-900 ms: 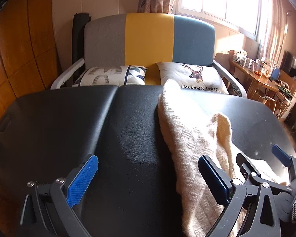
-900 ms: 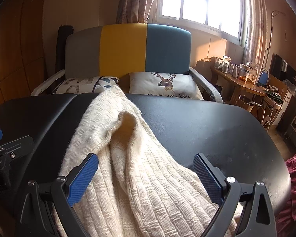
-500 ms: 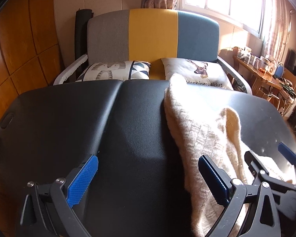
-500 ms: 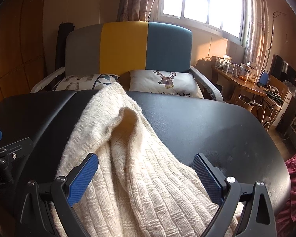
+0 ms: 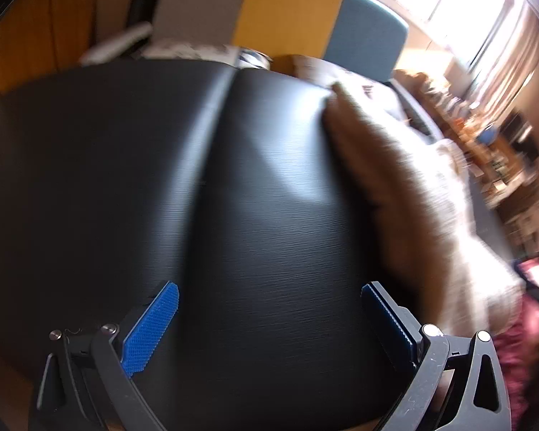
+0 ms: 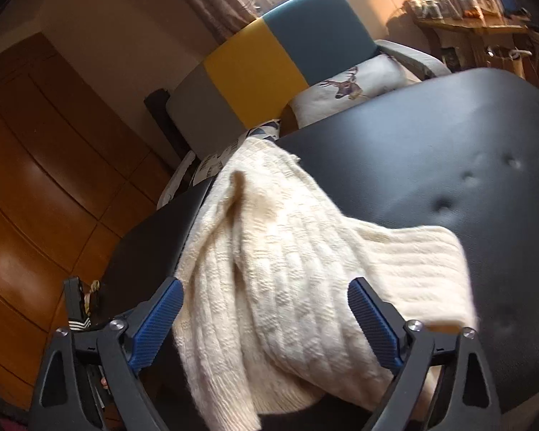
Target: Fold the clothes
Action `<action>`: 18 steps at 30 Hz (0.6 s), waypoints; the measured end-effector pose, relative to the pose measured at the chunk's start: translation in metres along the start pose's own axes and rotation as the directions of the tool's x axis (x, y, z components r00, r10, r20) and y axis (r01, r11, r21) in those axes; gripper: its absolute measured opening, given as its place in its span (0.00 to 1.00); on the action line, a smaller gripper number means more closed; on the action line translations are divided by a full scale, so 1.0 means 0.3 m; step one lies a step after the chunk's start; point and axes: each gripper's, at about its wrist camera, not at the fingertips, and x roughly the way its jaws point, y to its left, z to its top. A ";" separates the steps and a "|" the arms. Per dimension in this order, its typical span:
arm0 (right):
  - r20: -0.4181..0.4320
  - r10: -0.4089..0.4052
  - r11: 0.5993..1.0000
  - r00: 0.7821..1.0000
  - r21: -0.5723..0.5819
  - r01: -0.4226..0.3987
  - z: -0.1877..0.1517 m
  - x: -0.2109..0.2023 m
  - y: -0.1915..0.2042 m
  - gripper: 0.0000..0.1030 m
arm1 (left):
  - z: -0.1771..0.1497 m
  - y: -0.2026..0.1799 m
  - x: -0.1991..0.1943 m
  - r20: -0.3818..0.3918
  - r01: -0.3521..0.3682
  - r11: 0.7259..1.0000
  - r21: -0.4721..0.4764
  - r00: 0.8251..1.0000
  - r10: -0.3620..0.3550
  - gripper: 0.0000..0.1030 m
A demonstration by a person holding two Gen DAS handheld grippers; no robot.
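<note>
No legible txt or nos. Deer-print pillow (image 6: 355, 88): lettering not readable.

- The right hand-held gripper (image 6: 266, 318) hangs over the cream knit sweater (image 6: 287, 251), blue pads spread wide — nothing between them.
- The sweater lies rumpled on the black worktop (image 6: 431, 151), one edge draping off the near side.
- A grey, yellow and blue sofa (image 6: 269, 57) stands behind.

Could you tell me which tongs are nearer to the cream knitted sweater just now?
Right. The right tongs hang open directly over the sweater; the left tongs are open over bare black table, the sweater off to their right.
</note>
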 end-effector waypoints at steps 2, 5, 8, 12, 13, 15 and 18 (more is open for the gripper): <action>-0.010 -0.029 0.998 1.000 0.061 0.029 -0.006 -0.049 -0.072 0.81 | 0.001 -0.013 -0.005 -0.009 0.033 0.999 0.011 0.999 -0.033 1.00; -0.008 -0.040 0.989 0.999 0.141 0.041 -0.016 -0.101 -0.172 0.66 | 0.002 -0.032 -0.013 -0.023 0.082 0.996 0.028 0.996 -0.081 1.00; -0.026 -0.030 0.985 0.999 0.171 0.034 -0.046 -0.130 -0.224 0.56 | 0.014 -0.095 -0.018 -0.046 0.151 0.987 0.060 0.988 -0.148 1.00; -0.093 0.038 0.988 0.995 0.150 -0.024 -0.117 -0.117 -0.218 0.55 | 0.049 -0.381 -0.032 -0.122 0.340 0.920 0.194 0.939 -0.321 1.00; -0.107 0.059 0.988 0.992 0.150 -0.042 -0.140 -0.104 -0.206 0.56 | 0.059 -0.458 -0.024 -0.144 0.373 0.898 0.232 0.927 -0.348 1.00; -0.130 0.109 0.985 0.986 0.146 -0.090 -0.174 -0.077 -0.183 0.56 | 0.046 -0.602 -0.052 -0.198 0.410 0.858 0.309 0.910 -0.364 0.99; -0.161 0.101 0.990 0.982 0.110 -0.083 -0.204 -0.041 -0.150 0.57 | 0.032 -0.810 -0.016 -0.304 0.495 0.791 0.359 0.864 -0.403 0.99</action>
